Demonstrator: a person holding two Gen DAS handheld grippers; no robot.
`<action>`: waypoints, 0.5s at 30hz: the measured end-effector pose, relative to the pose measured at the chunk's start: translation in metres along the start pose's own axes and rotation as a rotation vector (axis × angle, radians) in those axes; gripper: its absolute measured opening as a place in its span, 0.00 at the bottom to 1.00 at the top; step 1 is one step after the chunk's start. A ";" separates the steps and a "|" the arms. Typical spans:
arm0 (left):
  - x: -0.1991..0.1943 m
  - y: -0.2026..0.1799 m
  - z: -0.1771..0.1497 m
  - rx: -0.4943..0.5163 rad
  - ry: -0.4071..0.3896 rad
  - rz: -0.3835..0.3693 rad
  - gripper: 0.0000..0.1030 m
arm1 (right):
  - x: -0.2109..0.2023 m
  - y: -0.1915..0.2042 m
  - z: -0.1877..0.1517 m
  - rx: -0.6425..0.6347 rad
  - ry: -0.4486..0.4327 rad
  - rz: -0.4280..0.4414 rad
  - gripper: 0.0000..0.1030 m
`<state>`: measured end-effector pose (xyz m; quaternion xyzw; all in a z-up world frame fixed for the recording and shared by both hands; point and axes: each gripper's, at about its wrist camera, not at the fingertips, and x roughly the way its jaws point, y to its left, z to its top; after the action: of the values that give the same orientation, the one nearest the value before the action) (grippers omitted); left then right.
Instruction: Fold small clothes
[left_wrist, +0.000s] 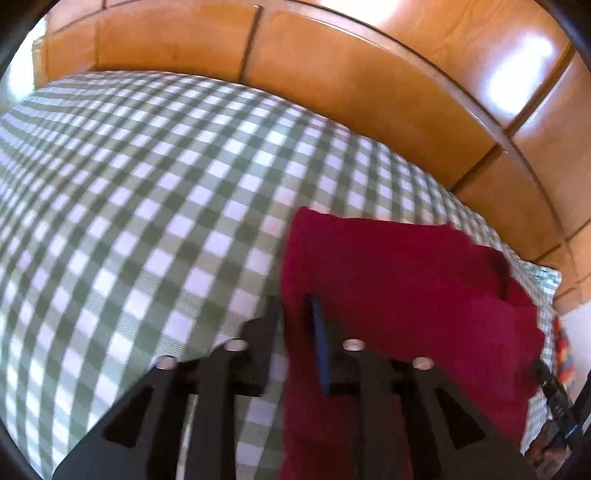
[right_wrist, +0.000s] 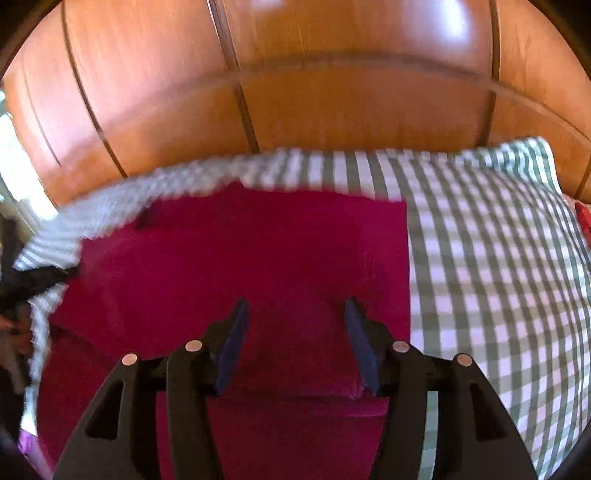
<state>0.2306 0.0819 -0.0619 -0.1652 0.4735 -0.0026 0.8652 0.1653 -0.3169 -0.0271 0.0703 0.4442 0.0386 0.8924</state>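
A dark red garment (left_wrist: 399, 280) lies on a green and white checked cloth (left_wrist: 147, 206). In the left wrist view my left gripper (left_wrist: 295, 321) stands at the garment's left edge; the red fabric passes between its fingers, which are close together on that edge. In the right wrist view the garment (right_wrist: 258, 258) lies flat and partly folded, and my right gripper (right_wrist: 295, 332) hovers over its near middle with fingers wide apart and nothing between them. The left gripper shows as a dark shape at the far left of the right wrist view (right_wrist: 33, 280).
Glossy wooden cupboard doors (right_wrist: 295, 92) rise close behind the checked surface. The cloth's far corner (right_wrist: 532, 155) ends near the doors. A colourful patterned item (left_wrist: 563, 354) lies at the right edge of the left wrist view.
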 end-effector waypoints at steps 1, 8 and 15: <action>-0.010 -0.001 -0.001 -0.006 -0.035 0.032 0.21 | 0.001 0.002 -0.004 -0.016 -0.022 -0.013 0.52; -0.061 -0.067 -0.058 0.356 -0.186 -0.005 0.21 | -0.010 0.009 -0.006 -0.092 -0.018 -0.075 0.52; -0.018 -0.044 -0.090 0.367 -0.079 0.032 0.21 | -0.012 -0.015 -0.031 -0.073 -0.051 -0.046 0.53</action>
<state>0.1532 0.0176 -0.0792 0.0027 0.4333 -0.0687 0.8986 0.1338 -0.3309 -0.0383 0.0283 0.4209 0.0327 0.9061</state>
